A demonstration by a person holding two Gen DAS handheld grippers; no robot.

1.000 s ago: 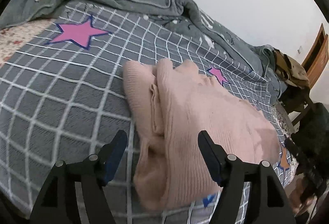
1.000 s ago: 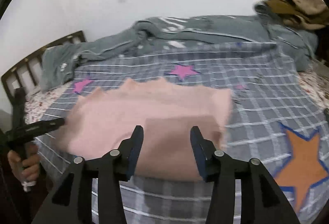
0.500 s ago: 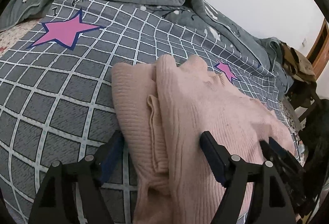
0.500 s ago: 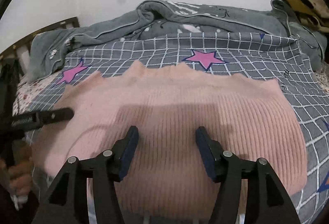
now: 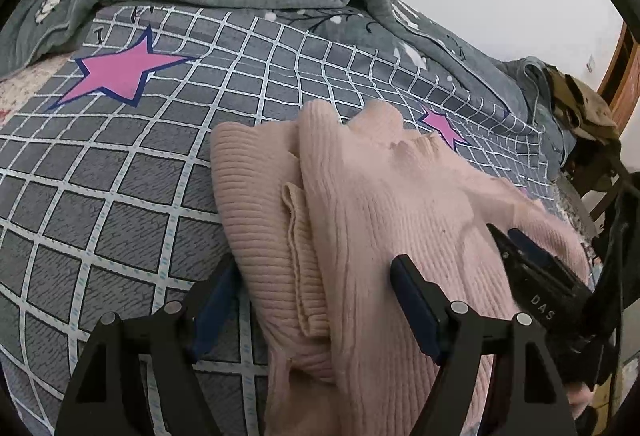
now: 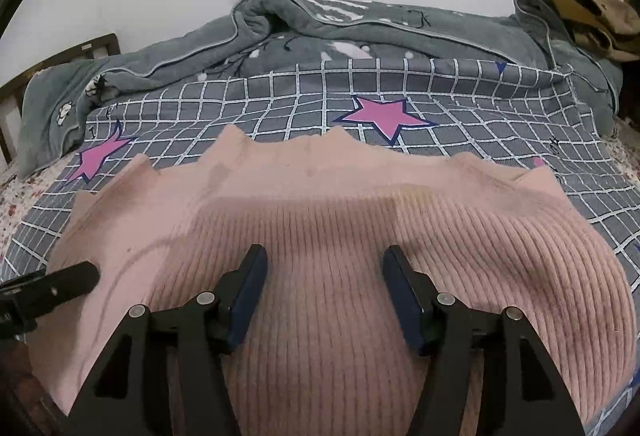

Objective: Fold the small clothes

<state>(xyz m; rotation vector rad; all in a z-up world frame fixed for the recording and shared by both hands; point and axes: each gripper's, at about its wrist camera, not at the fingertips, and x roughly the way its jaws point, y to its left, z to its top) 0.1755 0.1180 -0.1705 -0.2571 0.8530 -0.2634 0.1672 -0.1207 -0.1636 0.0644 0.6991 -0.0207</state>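
A pink ribbed sweater (image 6: 360, 236) lies folded on the bed, spread across the near part of a grey checked bedspread (image 5: 120, 176) printed with pink stars. Its far edge runs in small peaks toward the middle of the bed, and seen from the left gripper's side the layers stack up, with a narrow folded strip (image 5: 298, 256) lying along the top of the lower layer.

The right gripper (image 6: 324, 296) hovers low over the near half of the sweater, its jaws apart with knit showing between them; the pads are not pressing on any fold. The left gripper (image 5: 312, 300) sits at the sweater's side edge, jaws wide apart: one finger (image 5: 212, 312) is over the bedspread just beside the cloth, the other over the knit, and the stacked edge lies between them ungripped.

Beyond the sweater a rumpled grey quilt (image 6: 360, 32) is heaped along the white wall. A brown bundle of fabric (image 6: 592, 16) rests at the quilt's far right end, and a dark wooden bed frame (image 6: 24, 76) shows at the left.
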